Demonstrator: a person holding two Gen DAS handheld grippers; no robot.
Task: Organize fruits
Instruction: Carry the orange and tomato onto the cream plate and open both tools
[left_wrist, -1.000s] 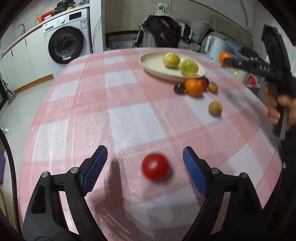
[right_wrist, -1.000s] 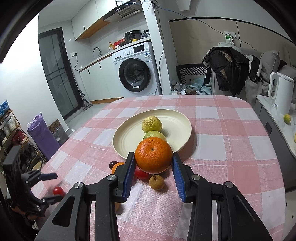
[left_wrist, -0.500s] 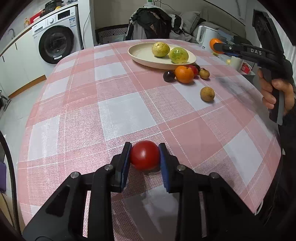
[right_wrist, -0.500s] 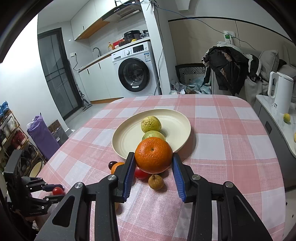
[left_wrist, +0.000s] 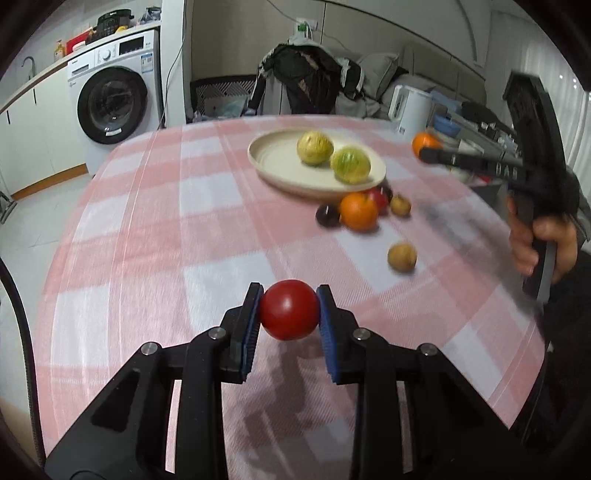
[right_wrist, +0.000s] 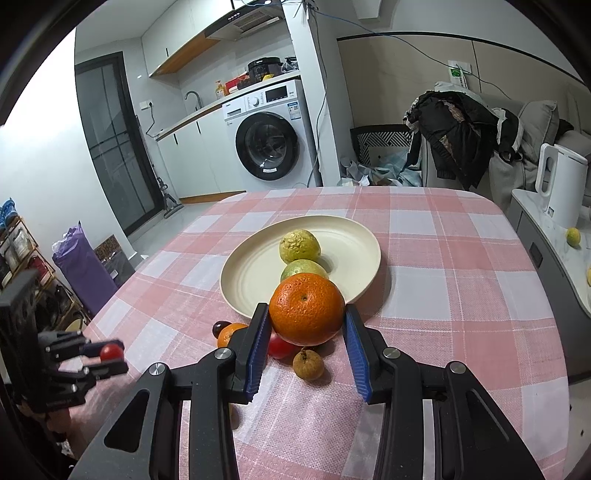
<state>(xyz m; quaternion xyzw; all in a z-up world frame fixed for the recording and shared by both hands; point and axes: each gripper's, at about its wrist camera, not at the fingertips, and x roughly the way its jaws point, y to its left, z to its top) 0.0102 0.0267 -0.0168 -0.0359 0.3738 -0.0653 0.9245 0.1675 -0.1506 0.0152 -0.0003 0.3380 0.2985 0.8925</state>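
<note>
1. our left gripper (left_wrist: 289, 310) is clamped on the red tomato (left_wrist: 289, 309), above the checked tablecloth (left_wrist: 155, 229).
2. our right gripper (right_wrist: 306, 336) pinches the orange (right_wrist: 306, 308), near the cream plate (right_wrist: 251, 273).

Almost no readable writing in either view.
Pale letters on the side of the right gripper (left_wrist: 476, 162) are blurred beyond reading, and the stickers and control panel on the washing machine (right_wrist: 271, 142) are too small to make out.
</note>
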